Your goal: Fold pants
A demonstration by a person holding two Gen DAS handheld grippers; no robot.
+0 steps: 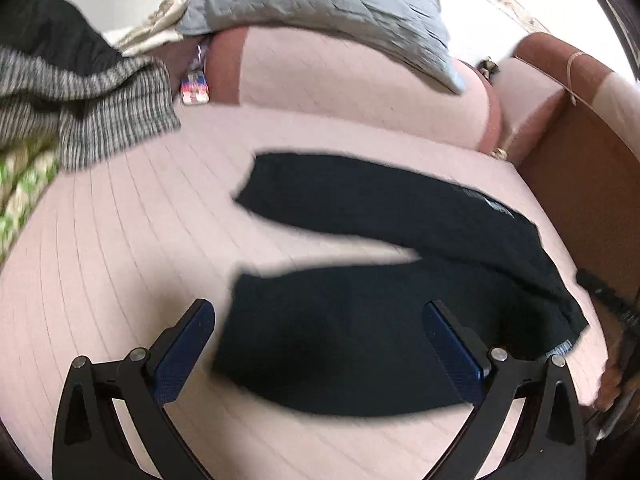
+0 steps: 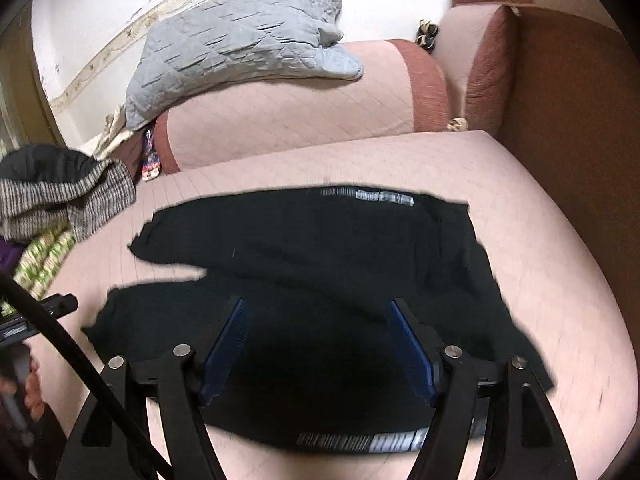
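Note:
Black pants (image 1: 360,280) lie flat on a pink quilted sofa seat (image 1: 120,240), two legs spread toward the left, waistband with a grey printed band at the right. My left gripper (image 1: 320,308) is open and empty, hovering over the near leg's end. In the right wrist view the pants (image 2: 320,260) lie across the seat (image 2: 540,260), waistband band near the bottom (image 2: 360,442). My right gripper (image 2: 318,304) is open and empty above the waist area.
A grey quilted blanket (image 1: 320,4) rests on the sofa back. A striped grey garment (image 1: 80,112) and a green patterned cloth (image 1: 20,188) lie at the left. A brown armrest (image 1: 580,184) bounds the seat on the right.

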